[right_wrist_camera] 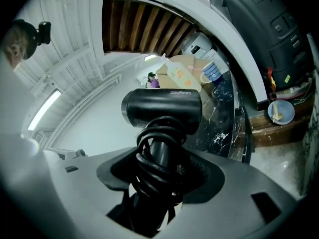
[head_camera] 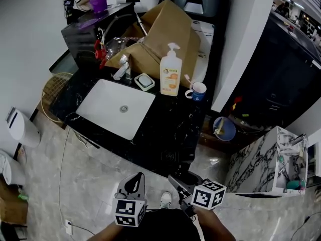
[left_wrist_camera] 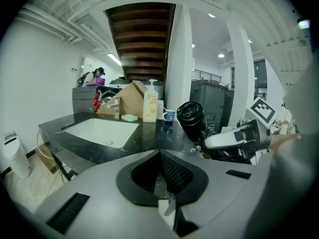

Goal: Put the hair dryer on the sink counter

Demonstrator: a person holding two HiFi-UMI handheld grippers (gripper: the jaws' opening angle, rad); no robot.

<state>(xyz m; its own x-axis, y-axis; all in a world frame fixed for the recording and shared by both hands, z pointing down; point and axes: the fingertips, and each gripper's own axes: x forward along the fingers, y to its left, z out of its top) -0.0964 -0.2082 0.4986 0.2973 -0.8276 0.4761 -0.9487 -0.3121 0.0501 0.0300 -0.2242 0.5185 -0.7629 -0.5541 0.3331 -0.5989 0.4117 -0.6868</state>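
**While the hair dryer [right_wrist_camera: 162, 114] sits in my right gripper [right_wrist_camera: 159, 176], it has not yet reached the counter**

Because the right gripper is clamped on the cord-wrapped handle, the hair dryer hangs clear of any surface. The handle runs along the jaws and the barrel lies crosswise at their far end. Ahead of and below both grippers lies the sink counter [head_camera: 175, 129], well apart from them. Its bare stretch beside the basin [head_camera: 115, 107] faces the right gripper, so that hand is nearer. My left gripper [left_wrist_camera: 162, 176], pressed together and empty, hangs just left of it. Both point forward, tipped slightly down.
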